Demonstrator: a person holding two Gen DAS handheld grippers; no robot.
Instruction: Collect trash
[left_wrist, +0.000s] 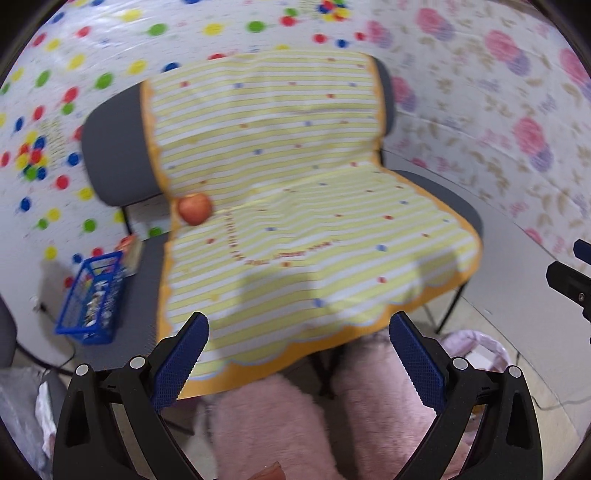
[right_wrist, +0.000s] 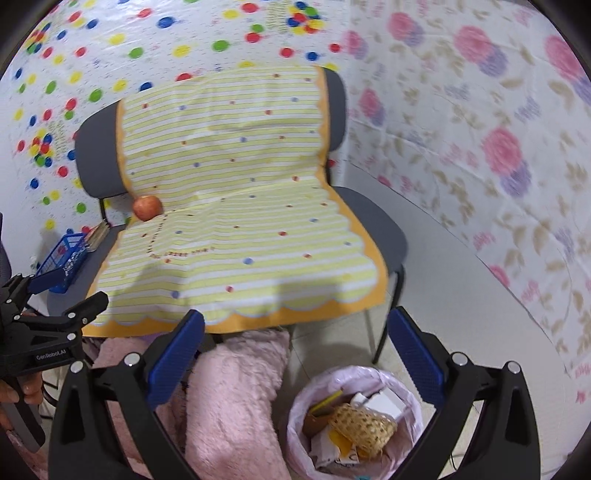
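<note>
A small bin lined with a pink bag (right_wrist: 369, 371) stands on the floor in front of the chair, low in the right wrist view. It holds trash (right_wrist: 364, 424): a woven yellow piece, paper and cardboard. My right gripper (right_wrist: 295, 321) hangs above it, open and empty. In the left wrist view only the bag's rim (left_wrist: 476, 347) shows. My left gripper (left_wrist: 299, 325) is also open and empty, over the chair's front edge. A red apple (left_wrist: 195, 208) (right_wrist: 147, 208) lies at the back left of the seat on a yellow striped cloth (left_wrist: 295, 229) (right_wrist: 240, 221).
The cloth drapes a grey chair (left_wrist: 114, 158) (right_wrist: 373, 218) against patterned wall sheets. A blue basket (left_wrist: 92, 299) (right_wrist: 62, 262) sits on the floor to its left. Pink fluffy fabric (left_wrist: 266, 424) (right_wrist: 236, 387) lies below the seat. A hand (right_wrist: 14, 391) holds the left gripper (right_wrist: 55, 325).
</note>
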